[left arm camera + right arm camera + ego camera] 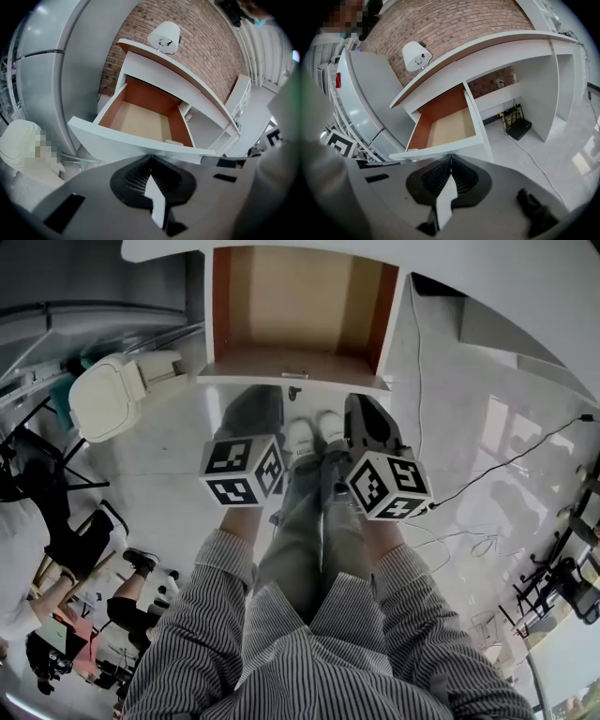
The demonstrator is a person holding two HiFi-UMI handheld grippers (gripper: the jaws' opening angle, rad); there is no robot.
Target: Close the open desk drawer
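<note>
The desk drawer (295,310) stands pulled out of the white desk (525,287); it has a tan bottom, red-brown side walls and nothing in it. Its white front panel (291,381) faces me, with a small keyhole below it. In the head view my left gripper (262,395) and right gripper (358,399) point at that panel from just short of it, side by side. Both are shut with nothing between the jaws. The left gripper view has the drawer (140,122) just beyond the left gripper (150,159). The right gripper view has the drawer (450,126) ahead of the right gripper (451,158).
A white lidded bin (108,395) stands left of the drawer. A black cable (497,465) runs over the floor at right, toward a black box (519,127) under the desk. A white lamp (164,35) sits on the desk top. People sit at far left (56,596).
</note>
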